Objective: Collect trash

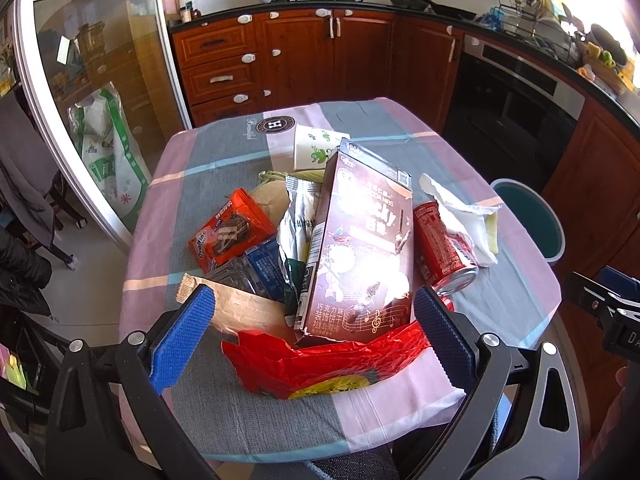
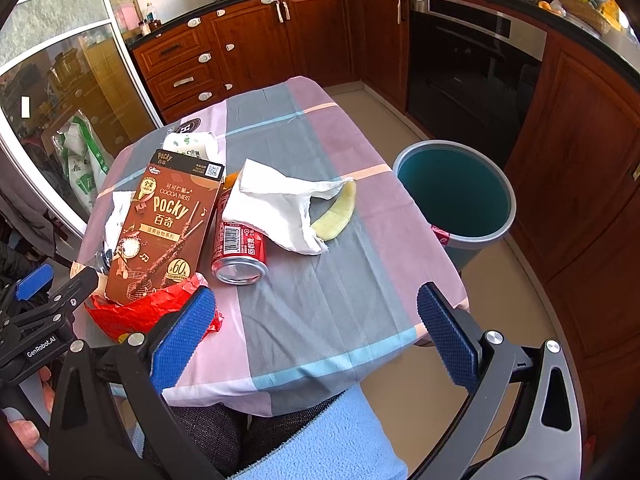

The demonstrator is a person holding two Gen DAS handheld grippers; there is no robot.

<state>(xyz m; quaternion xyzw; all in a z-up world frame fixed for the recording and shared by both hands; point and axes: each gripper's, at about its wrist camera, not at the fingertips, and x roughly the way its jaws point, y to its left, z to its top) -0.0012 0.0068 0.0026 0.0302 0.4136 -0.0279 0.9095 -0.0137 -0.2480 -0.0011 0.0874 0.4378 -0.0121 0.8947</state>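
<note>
A: What's the biggest thing ahead of the jaws?
B: The table [image 2: 320, 208] under a soft checked cloth, pink, grey and pale blue. Past its far right edge, beyond the right gripper [image 2: 316, 332], stands a round grey bin [image 2: 460, 236] with a teal inside.

A: And the trash?
B: A tall brown cardboard Pocky box [image 1: 360, 248] lies just ahead of the left gripper [image 1: 312, 332], its lower end over a crinkled red foil wrapper [image 1: 320, 364] between the jaws. Right of the box lies a red metal can [image 1: 444, 248] on its side, a crumpled white tissue [image 2: 280, 208] draped on it, touching a curved pale banana peel [image 2: 340, 212].

A: The jaws?
B: Both pairs spread wide, blue ribbed pads gripping nothing
</note>
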